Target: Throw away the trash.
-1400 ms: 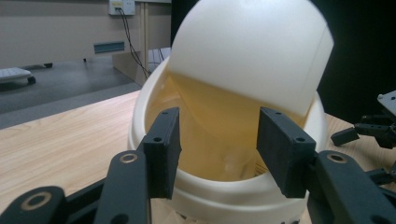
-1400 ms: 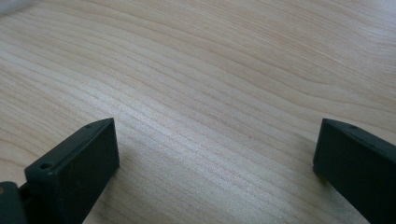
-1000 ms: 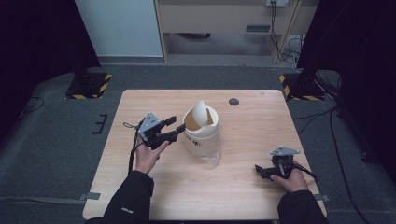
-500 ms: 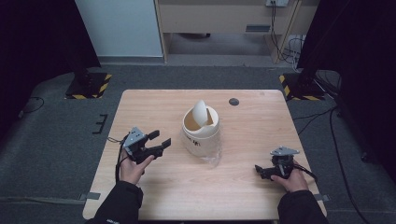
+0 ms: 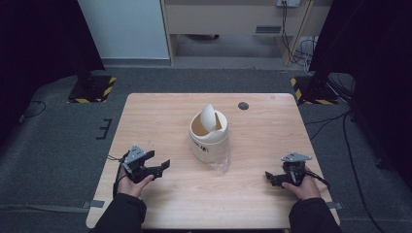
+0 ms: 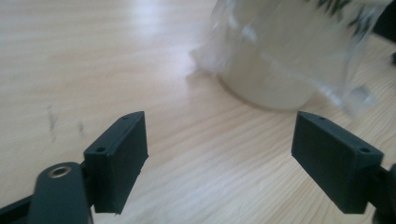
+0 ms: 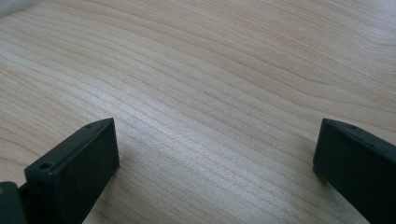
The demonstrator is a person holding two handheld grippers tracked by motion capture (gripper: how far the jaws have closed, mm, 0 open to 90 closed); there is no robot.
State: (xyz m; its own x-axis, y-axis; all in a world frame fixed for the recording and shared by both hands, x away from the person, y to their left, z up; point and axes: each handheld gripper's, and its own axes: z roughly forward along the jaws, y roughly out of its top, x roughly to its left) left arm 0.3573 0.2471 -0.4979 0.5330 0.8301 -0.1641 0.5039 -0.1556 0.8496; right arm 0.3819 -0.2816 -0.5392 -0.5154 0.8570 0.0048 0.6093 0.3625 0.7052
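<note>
In the left gripper view, the cream-coloured round bin with a tipped swing lid (image 6: 280,60) is cut off at the top edge, and the clear crinkled plastic wrap (image 6: 355,93) around its base is blurred. The dark print on its side is too small to read. The bin stands at the middle of the pale wooden table (image 5: 160,116), with a small dark round disc (image 5: 243,106) near the far edge. Grey carpet, yellow-black striped stand feet and cables surround the table. The left gripper (image 5: 163,165) rests low near the left front, well apart from the bin; its jaws have just been opening and stand wide, empty. The right gripper (image 5: 270,177) lies at the right front, jaws spread, holding nothing.
</note>
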